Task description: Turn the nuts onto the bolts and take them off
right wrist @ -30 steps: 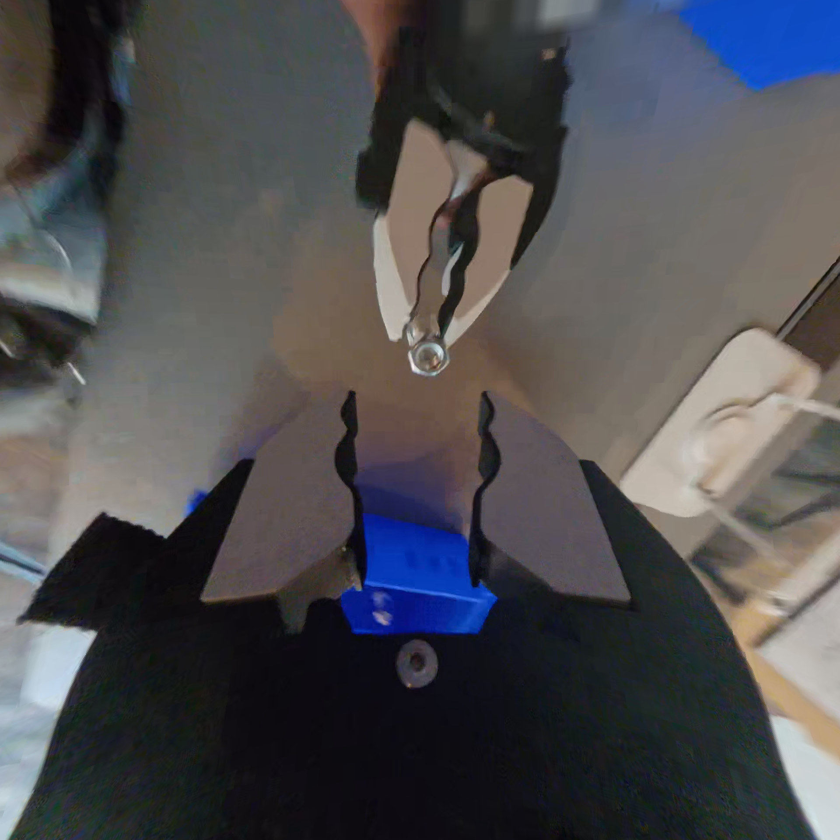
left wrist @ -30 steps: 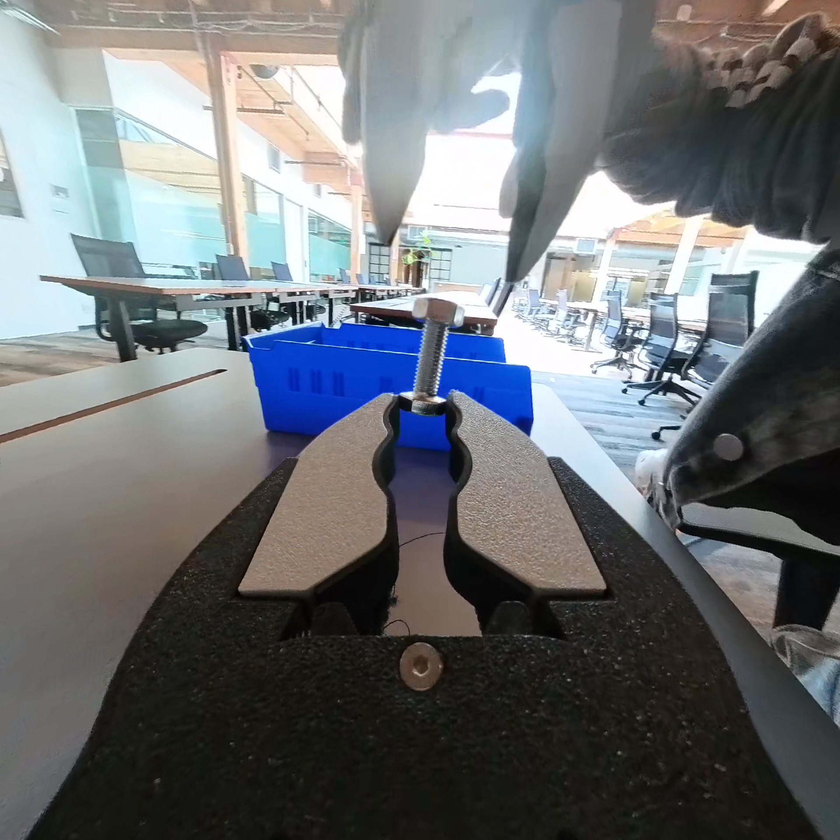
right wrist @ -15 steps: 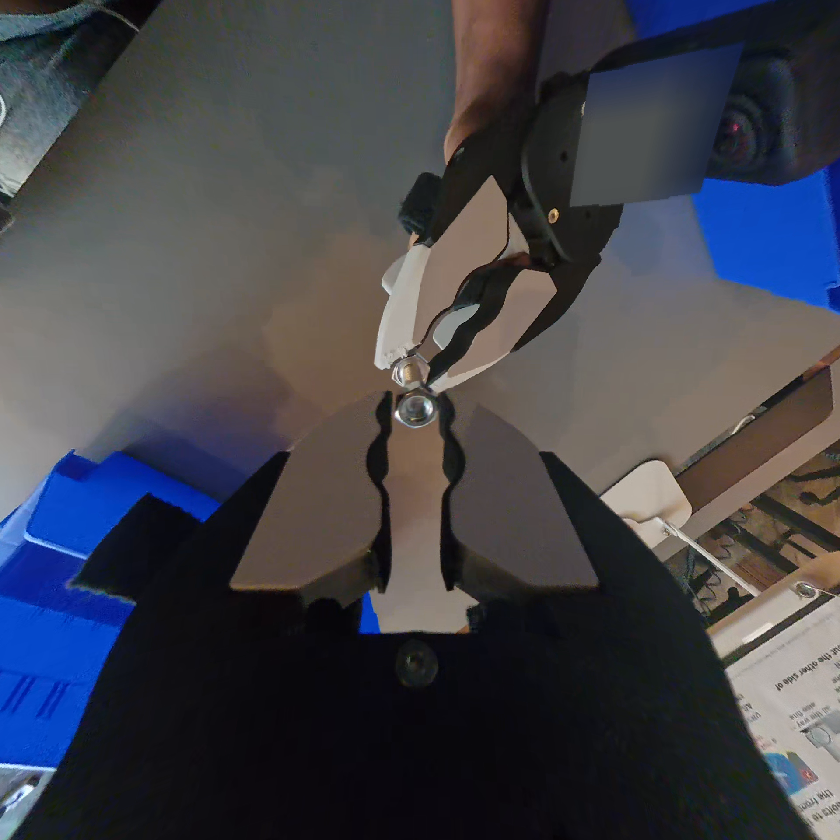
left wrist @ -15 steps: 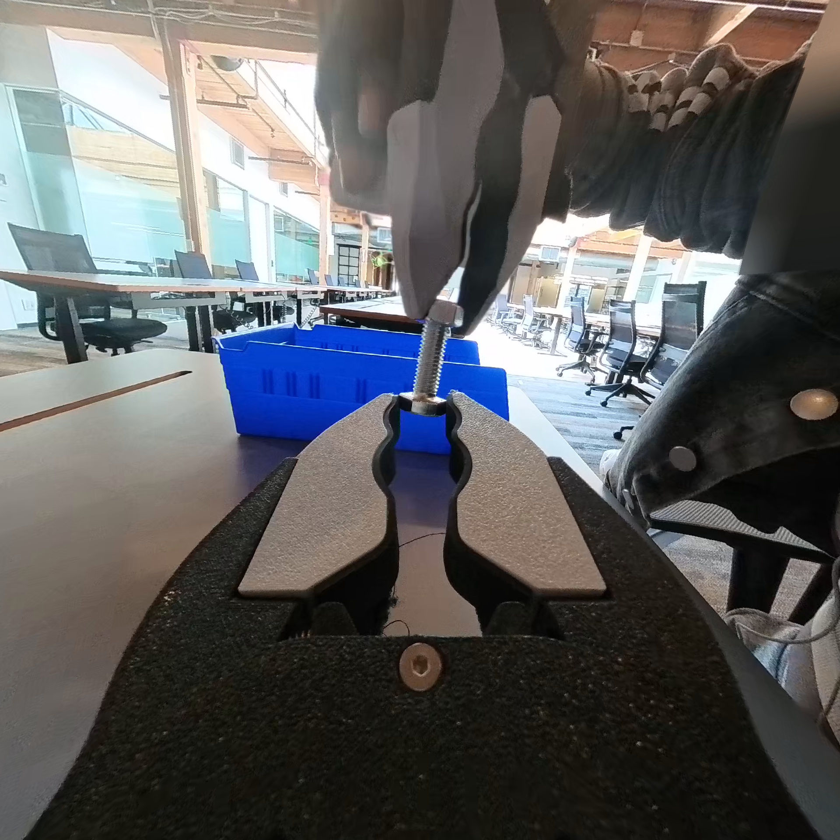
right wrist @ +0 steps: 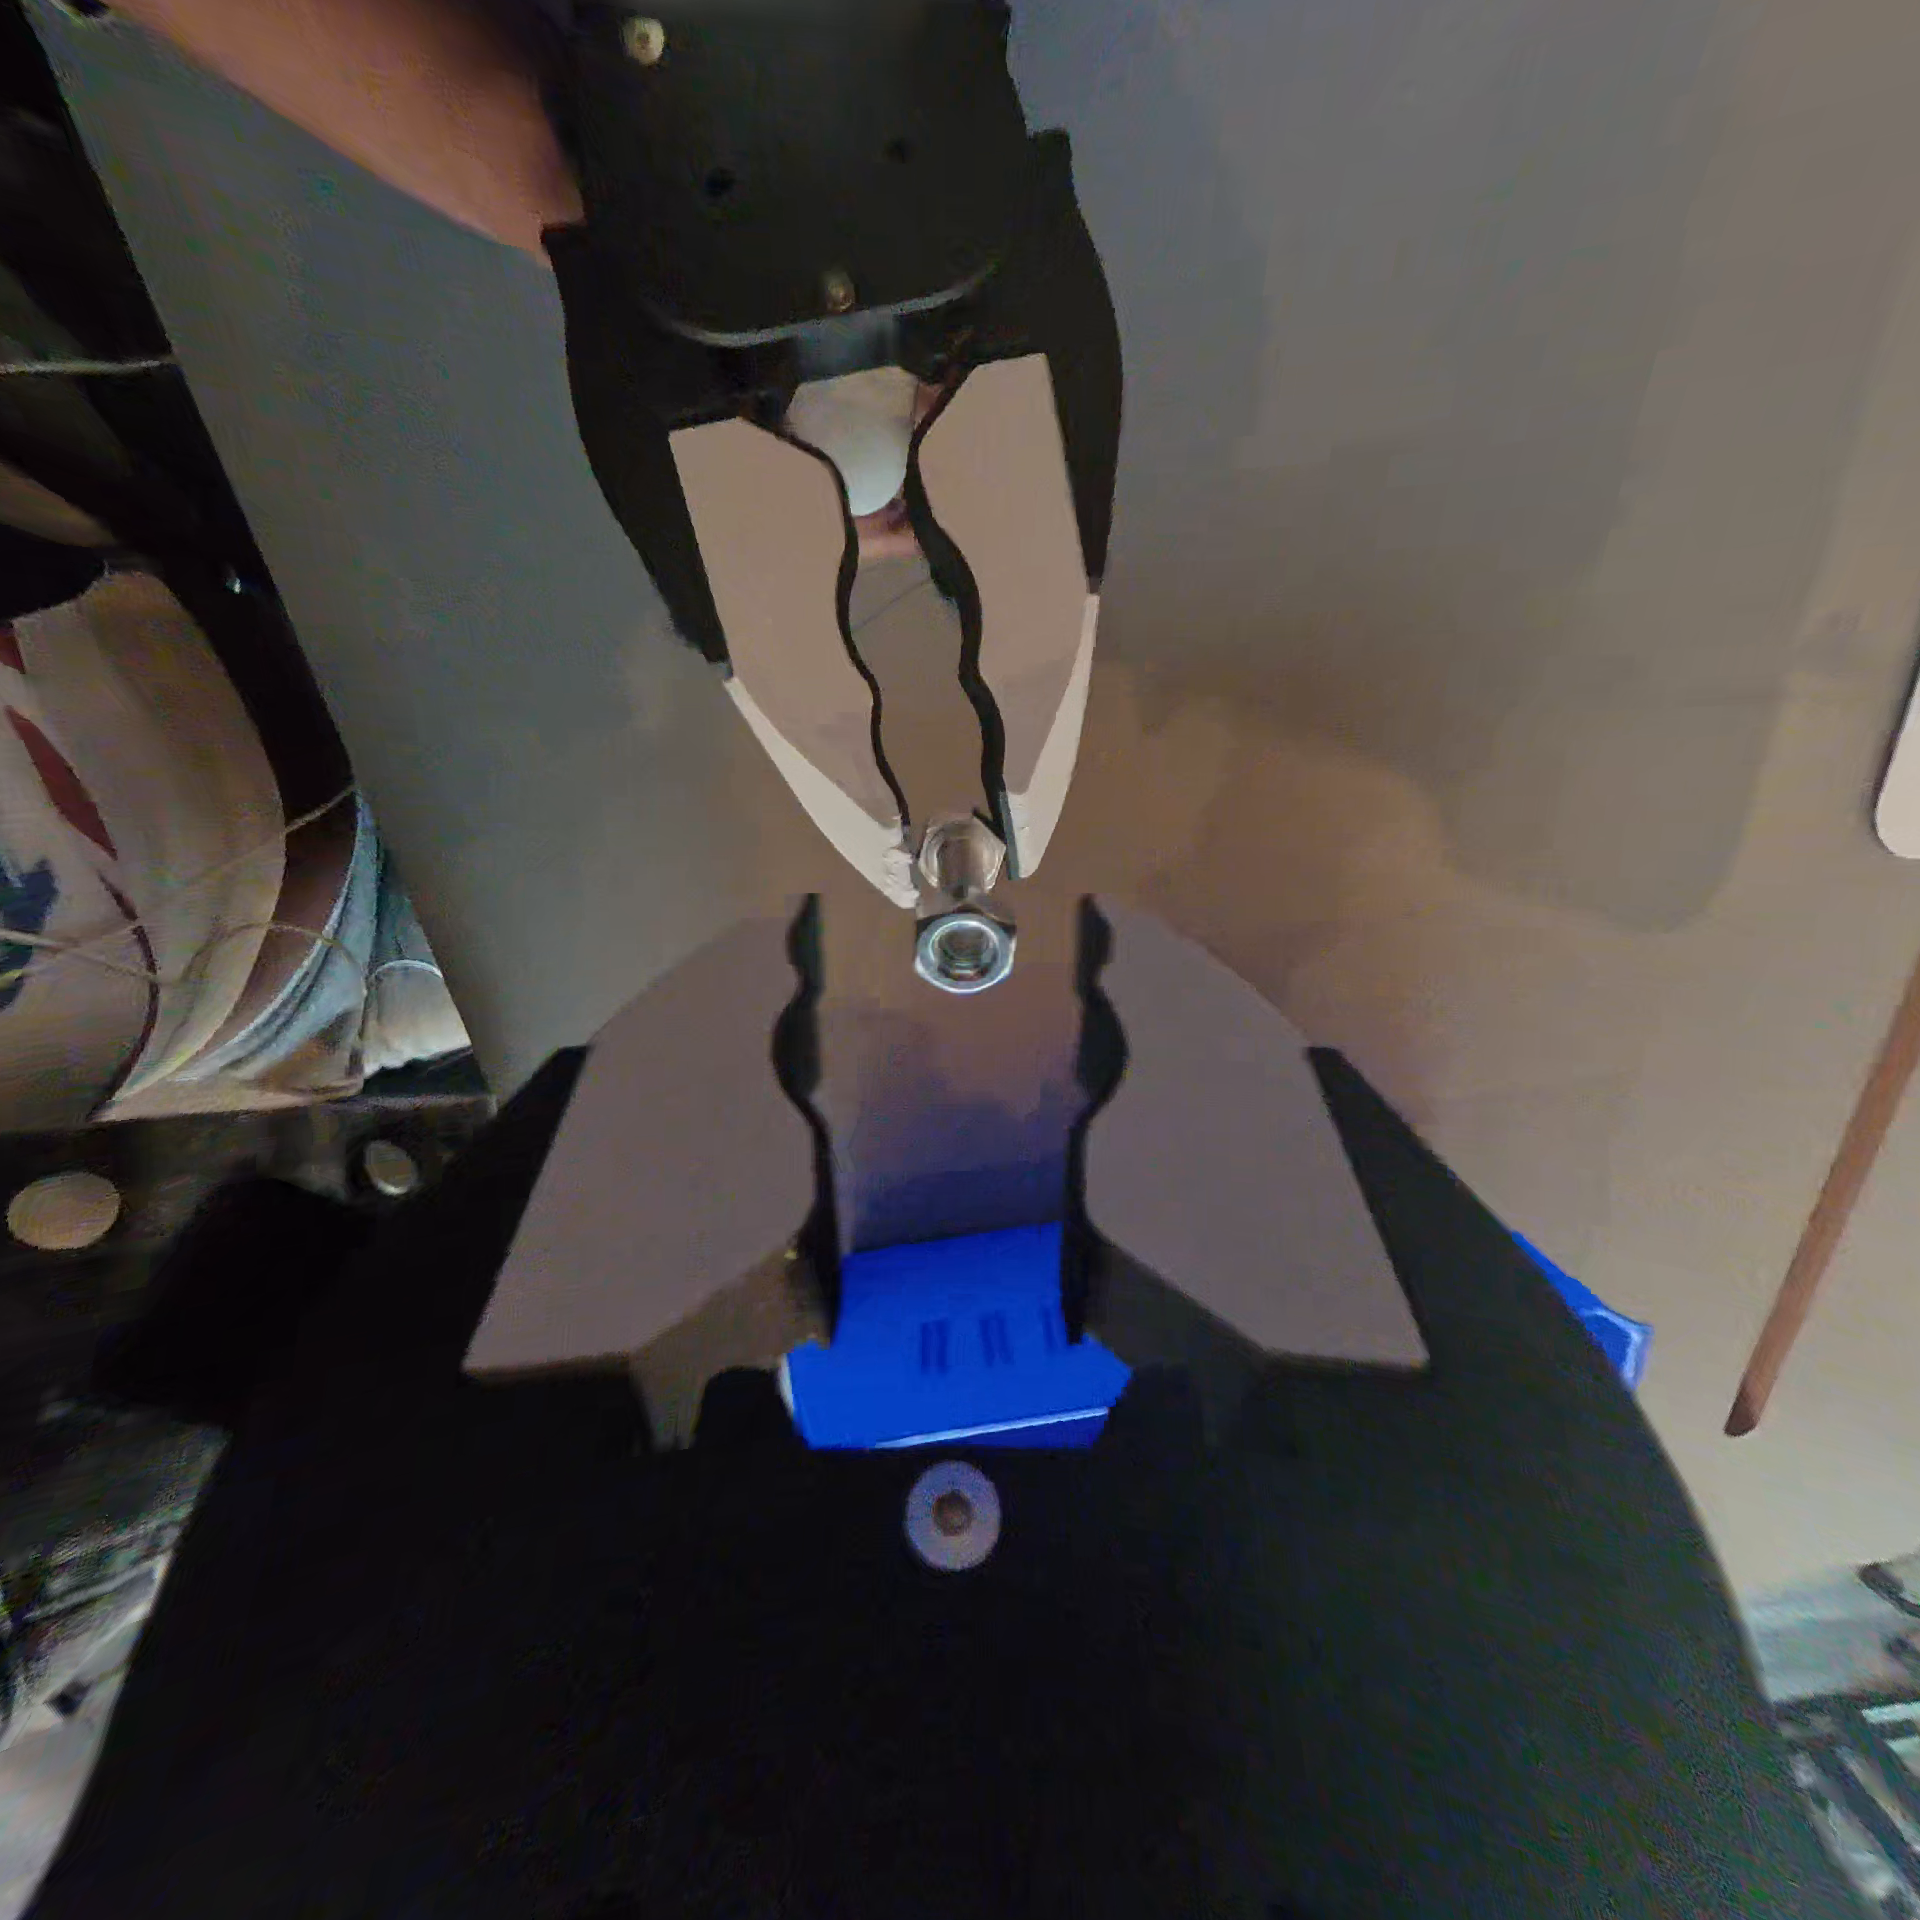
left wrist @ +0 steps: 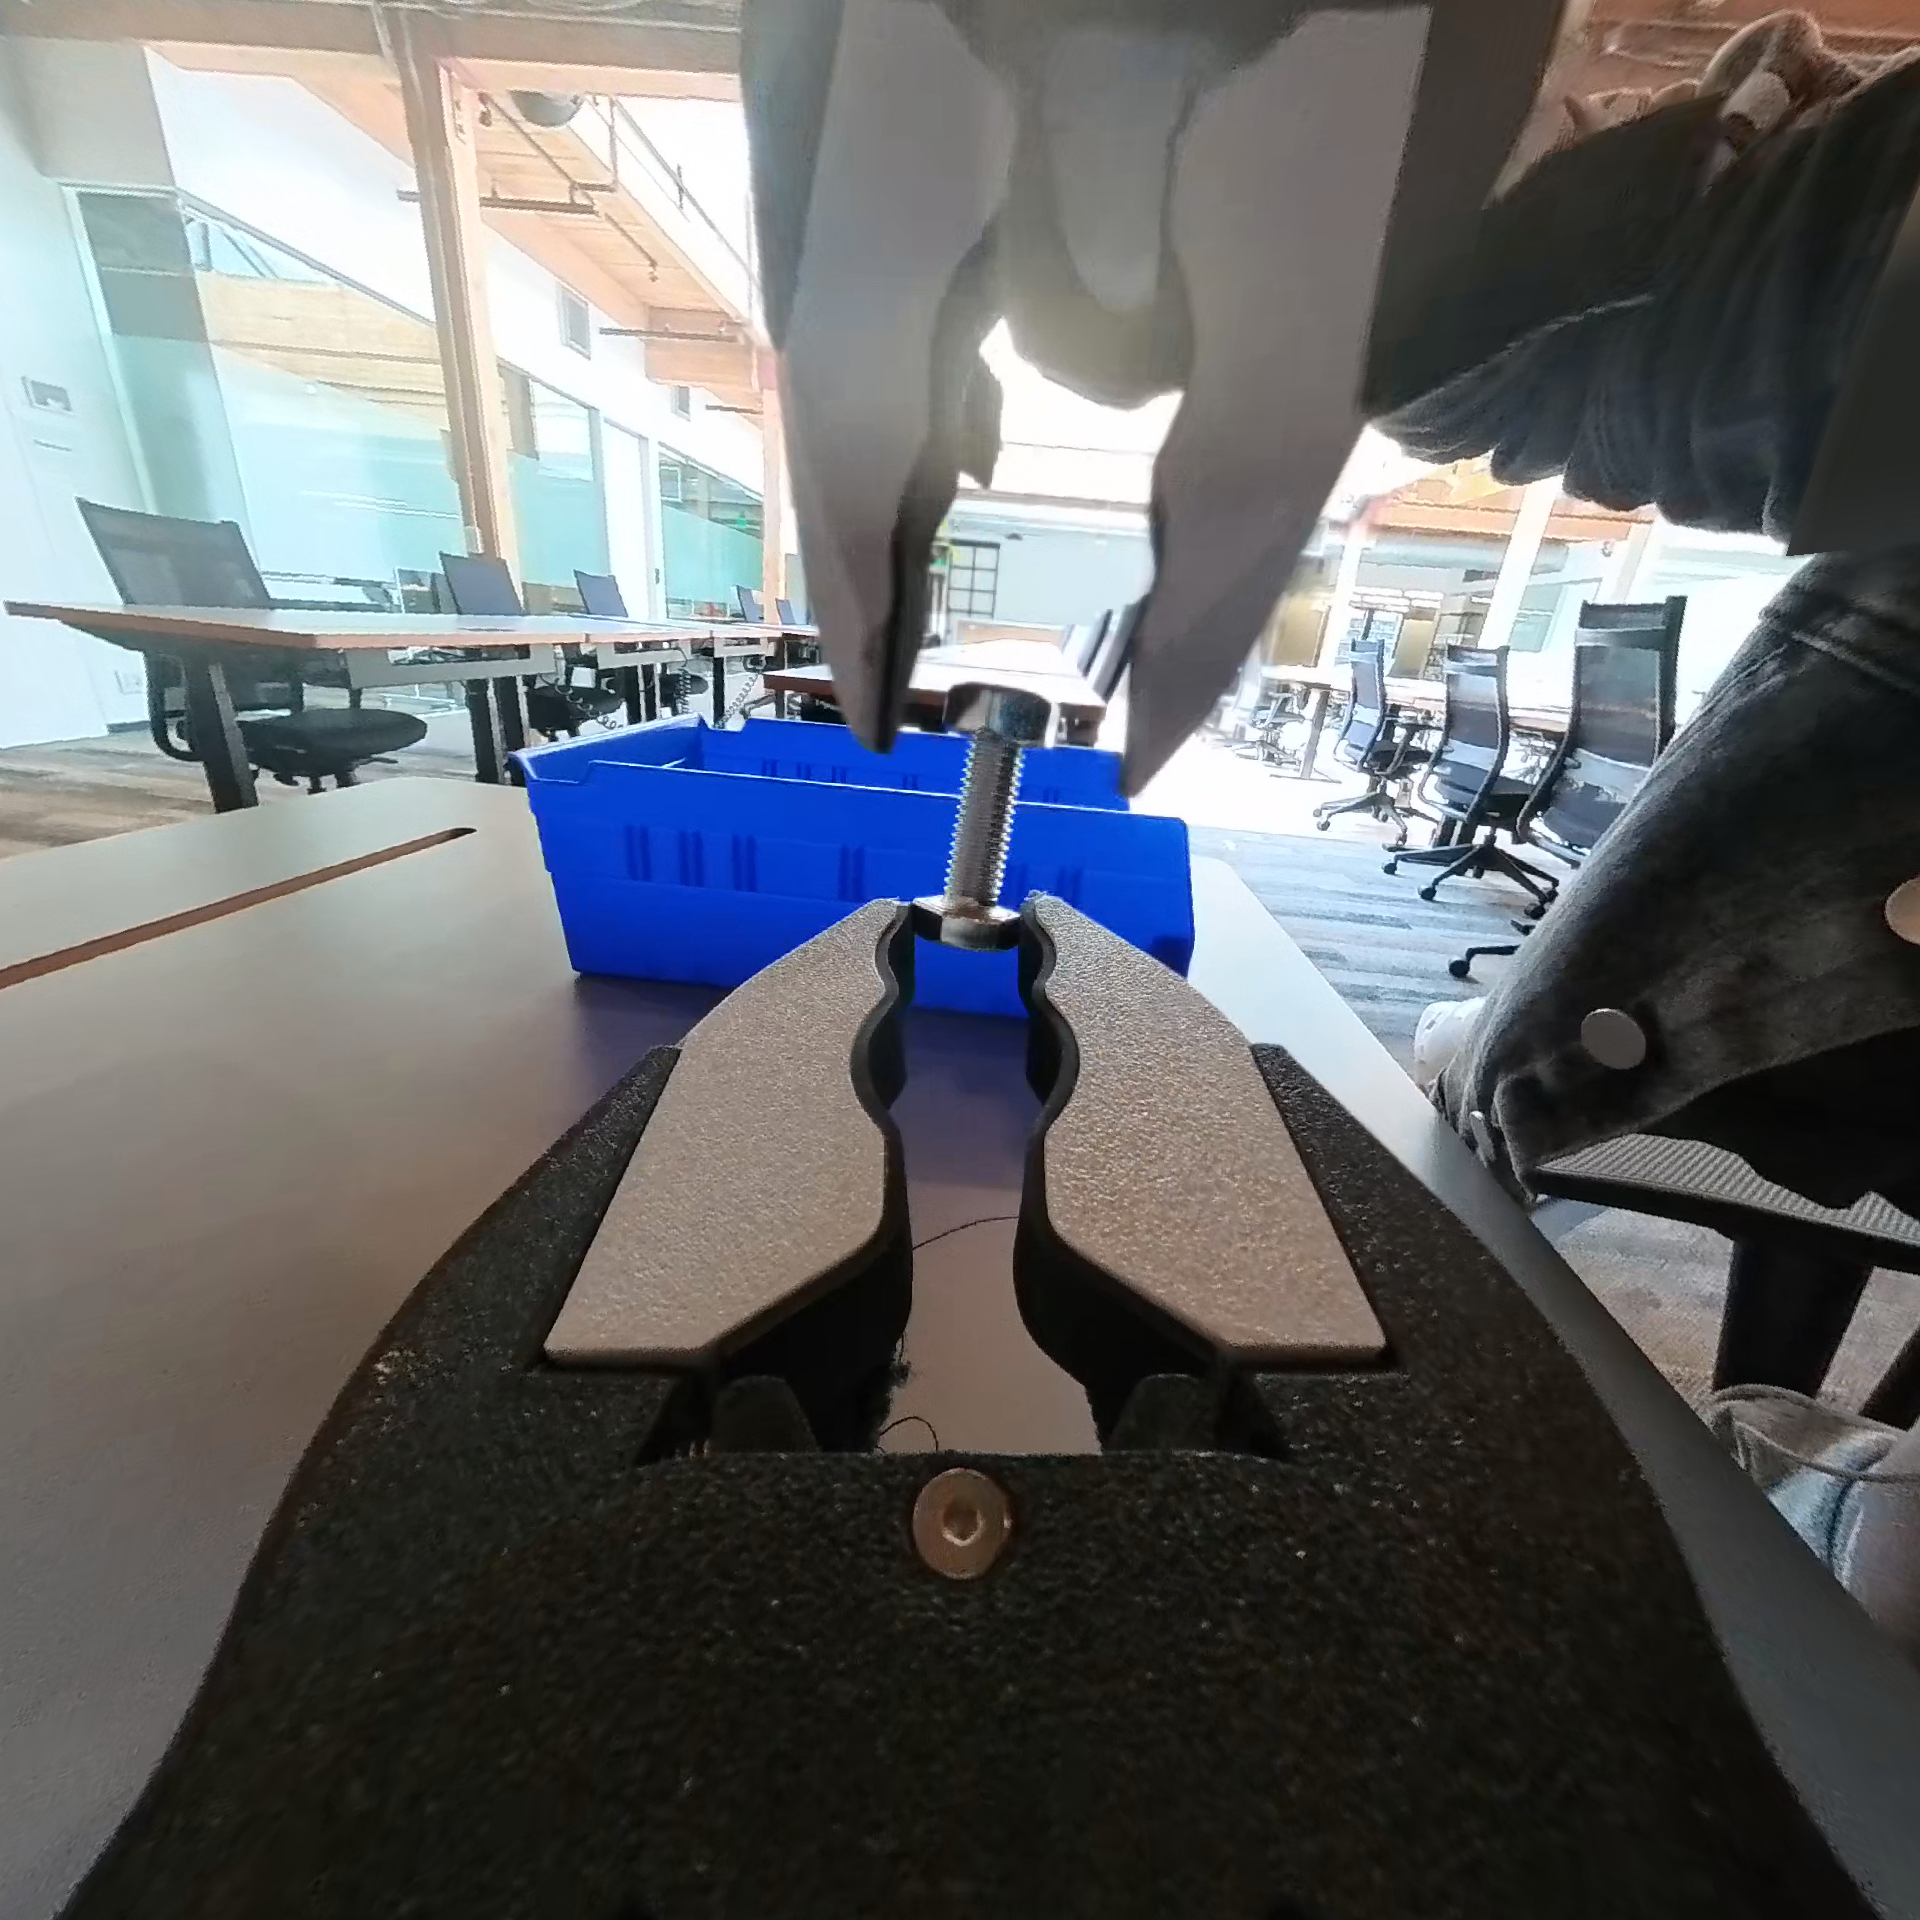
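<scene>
Left wrist view: left tongs (left wrist: 964, 925) clamped on the head of an upright bolt (left wrist: 981, 831), nut (left wrist: 1004, 711) at its upper end; right tongs (left wrist: 1003, 727) spread wide above, one fingertip either side of the nut, touching nothing; blue bin (left wrist: 769, 862) just behind the bolt on a grey desk (left wrist: 260, 1091); beyond the bin, an open office of long tables, black chairs, glass walls, timber beams.

Right wrist view: looking down on the bolt (right wrist: 961, 868) end-on, nut (right wrist: 963, 948) between the parted fingers of the right tongs (right wrist: 948, 925); left tongs (right wrist: 956, 857) closed on the bolt's head; grey desk (right wrist: 1455, 416) beneath; blue bin (right wrist: 951, 1351) nearer the camera than the bolt.
</scene>
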A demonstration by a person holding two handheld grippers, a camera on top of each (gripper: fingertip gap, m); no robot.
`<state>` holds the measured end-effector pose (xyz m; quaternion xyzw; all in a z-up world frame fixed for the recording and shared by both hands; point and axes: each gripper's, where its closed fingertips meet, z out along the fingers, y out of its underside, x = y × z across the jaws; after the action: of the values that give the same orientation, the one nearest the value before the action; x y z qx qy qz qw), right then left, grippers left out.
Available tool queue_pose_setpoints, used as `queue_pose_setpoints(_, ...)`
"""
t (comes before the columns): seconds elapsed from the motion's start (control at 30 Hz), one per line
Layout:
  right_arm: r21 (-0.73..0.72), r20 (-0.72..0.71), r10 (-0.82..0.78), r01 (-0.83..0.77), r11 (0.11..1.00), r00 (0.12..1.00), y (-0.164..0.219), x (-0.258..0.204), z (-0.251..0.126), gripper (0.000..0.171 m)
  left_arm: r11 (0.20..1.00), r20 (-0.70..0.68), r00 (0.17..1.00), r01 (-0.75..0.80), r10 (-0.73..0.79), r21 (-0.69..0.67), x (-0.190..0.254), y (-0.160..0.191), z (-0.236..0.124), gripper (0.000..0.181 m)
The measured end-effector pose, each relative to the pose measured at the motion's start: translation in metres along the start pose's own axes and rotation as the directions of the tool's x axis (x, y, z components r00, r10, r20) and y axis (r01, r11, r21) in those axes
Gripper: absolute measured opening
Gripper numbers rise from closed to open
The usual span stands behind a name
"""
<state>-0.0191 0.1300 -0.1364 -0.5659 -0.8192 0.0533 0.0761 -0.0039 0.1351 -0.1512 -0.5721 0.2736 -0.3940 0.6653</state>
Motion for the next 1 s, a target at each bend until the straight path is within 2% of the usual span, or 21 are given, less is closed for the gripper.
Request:
queue_pose_setpoints(0.07,-0.001,0.002,-0.09,0.09,0.996,0.996,-0.001,0.0,0.0,0.059,1.0,-0.002,1.0,0.012,-0.012,0.009,-0.001,-0.001,-0.001,0.018)
queue_pose_setpoints(0.17,0.061,-0.009,-0.365,0.365,0.929,0.931,-0.006,0.002,-0.009,0.048,1.0,-0.01,1.0,0.005,-0.005,0.005,0.0,-0.001,-0.001,0.018)
queue_pose_setpoints(0.2,0.063,-0.008,-0.464,0.463,0.884,0.886,-0.005,0.002,-0.012,0.041,1.0,-0.013,1.0,0.004,-0.004,0.002,0.001,0.0,-0.001,0.019)
queue_pose_setpoints(0.23,0.064,-0.012,-0.553,0.553,0.831,0.833,-0.003,0.002,-0.013,0.044,1.0,-0.015,1.0,0.006,-0.006,0.003,0.001,0.0,-0.001,0.018)
queue_pose_setpoints(0.3,0.07,-0.001,-0.684,0.682,0.728,0.729,0.001,0.0,-0.014,0.04,1.0,-0.016,1.0,0.013,-0.013,0.01,0.001,-0.001,-0.001,0.018)
queue_pose_setpoints(0.47,0.109,0.003,-0.776,0.771,0.627,0.631,-0.005,-0.002,-0.012,0.028,1.0,-0.021,1.0,0.017,-0.017,0.013,0.001,-0.002,-0.001,0.019)
queue_pose_setpoints(0.63,0.075,0.005,-0.808,0.806,0.587,0.589,-0.004,-0.001,-0.005,0.017,1.0,-0.026,0.999,0.021,-0.02,0.014,0.002,-0.002,-0.002,0.019)
queue_pose_setpoints(0.7,0.075,0.008,-0.787,0.784,0.616,0.617,-0.004,0.0,-0.006,0.017,1.0,-0.024,1.0,0.02,-0.02,0.014,0.001,-0.002,-0.001,0.018)
queue_pose_setpoints(0.83,0.037,0.02,-0.628,0.627,0.778,0.778,-0.002,0.001,-0.005,0.017,1.0,-0.003,1.0,0.01,-0.01,0.002,-0.001,0.0,0.0,0.018)
queue_pose_setpoints(0.93,-0.022,-0.023,-0.359,0.358,0.933,0.933,-0.003,0.003,-0.005,0.017,1.0,0.016,1.0,0.011,-0.011,0.002,-0.003,0.0,0.0,0.018)
queue_pose_setpoints(1.0,-0.048,-0.052,-0.131,0.128,0.991,0.99,-0.001,0.004,-0.004,0.017,1.0,0.023,1.0,0.013,-0.013,-0.001,-0.005,0.001,0.0,0.018)
